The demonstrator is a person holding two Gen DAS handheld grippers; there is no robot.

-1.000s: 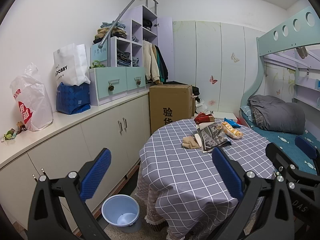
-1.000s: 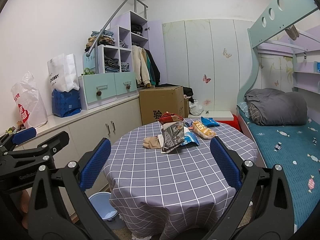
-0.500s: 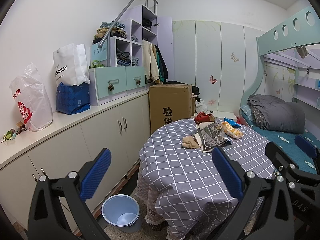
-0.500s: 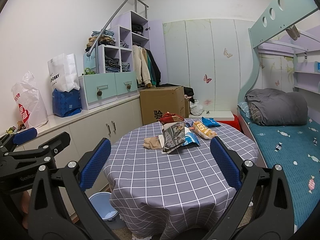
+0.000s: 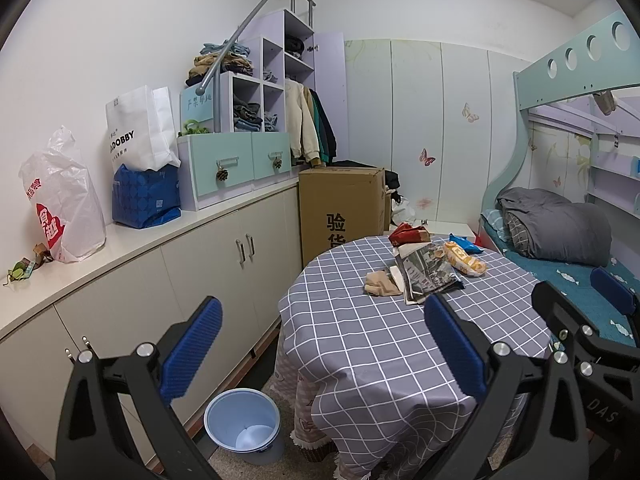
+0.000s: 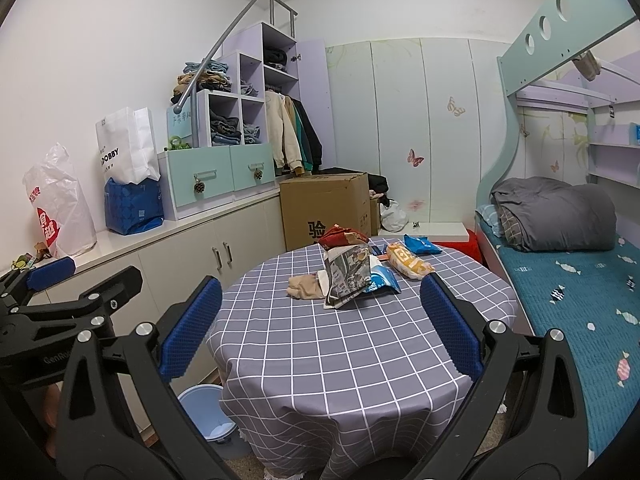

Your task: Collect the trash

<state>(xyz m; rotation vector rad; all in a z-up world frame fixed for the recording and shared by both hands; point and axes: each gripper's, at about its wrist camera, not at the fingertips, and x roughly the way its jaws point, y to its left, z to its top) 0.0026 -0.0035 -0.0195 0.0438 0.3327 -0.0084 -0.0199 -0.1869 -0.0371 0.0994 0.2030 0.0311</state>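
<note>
Trash lies in a heap on the far half of a round table (image 6: 340,344) with a grey checked cloth: a grey printed bag (image 6: 346,276), a tan crumpled wad (image 6: 305,287), a red wrapper (image 6: 343,236), a yellow snack pack (image 6: 408,261) and blue wrappers (image 6: 422,245). The same grey printed bag (image 5: 428,274) shows in the left wrist view. A light blue bin (image 5: 242,424) stands on the floor left of the table. My left gripper (image 5: 320,350) is open and empty, near the table's front left. My right gripper (image 6: 318,328) is open and empty above the table's near edge.
A long white cabinet (image 5: 132,280) with bags and drawers on its counter runs along the left wall. A cardboard box (image 5: 340,208) stands behind the table. A bunk bed (image 6: 568,280) with a grey duvet borders the table on the right.
Both grippers have barely shifted; the right wrist view has crept slightly toward the table. Nothing has been picked up or moved.
</note>
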